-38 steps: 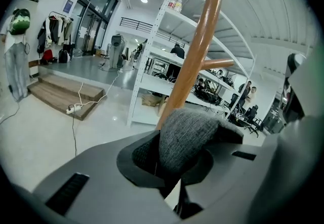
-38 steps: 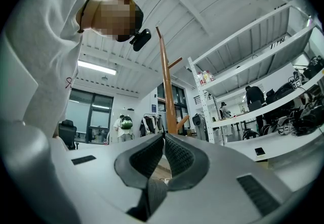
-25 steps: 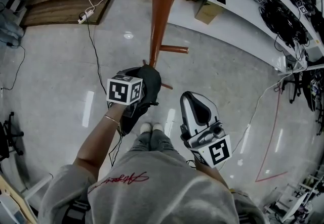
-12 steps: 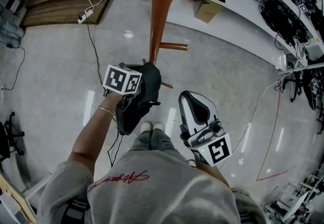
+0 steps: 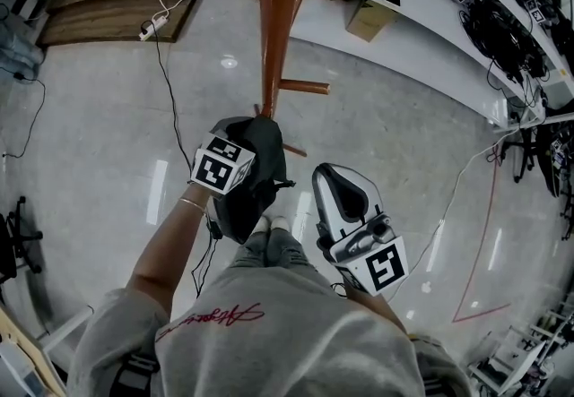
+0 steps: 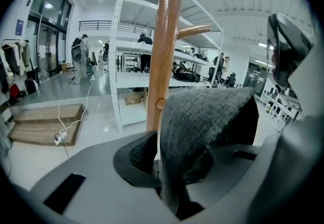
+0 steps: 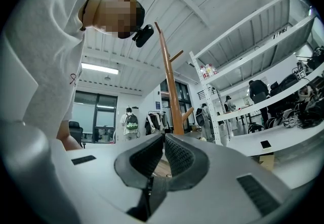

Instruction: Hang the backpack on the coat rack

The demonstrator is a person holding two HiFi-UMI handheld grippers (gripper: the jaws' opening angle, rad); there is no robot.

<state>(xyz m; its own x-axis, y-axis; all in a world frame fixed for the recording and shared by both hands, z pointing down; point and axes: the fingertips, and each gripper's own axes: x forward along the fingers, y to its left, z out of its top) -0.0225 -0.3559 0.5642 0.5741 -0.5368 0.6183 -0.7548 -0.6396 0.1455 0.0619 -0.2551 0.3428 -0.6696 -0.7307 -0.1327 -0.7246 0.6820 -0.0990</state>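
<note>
The black backpack [image 5: 260, 167] hangs below my left gripper [image 5: 244, 146], just in front of the foot of the brown wooden coat rack [image 5: 273, 28]. In the left gripper view the left gripper [image 6: 159, 160] is shut on a grey fabric strap of the backpack [image 6: 202, 117], with the rack's pole [image 6: 164, 41] and one peg [image 6: 195, 31] close behind it. My right gripper [image 5: 336, 176] is held to the right of the backpack, apart from it. In its own view the right gripper [image 7: 163, 139] is shut with nothing between its pads, and the coat rack [image 7: 172, 86] stands beyond.
White shelving [image 6: 121, 41] stands behind the rack, with a cardboard box [image 5: 369, 21] under it. A power strip and cable [image 5: 148, 28] lie on the floor beside a low wooden platform [image 5: 117, 5]. An office chair [image 5: 13, 234] is at the far left. People stand in the distance.
My left gripper has rolled about its own line, its marker cube turning, and the backpack shifted slightly with it. The right gripper has stayed still.
</note>
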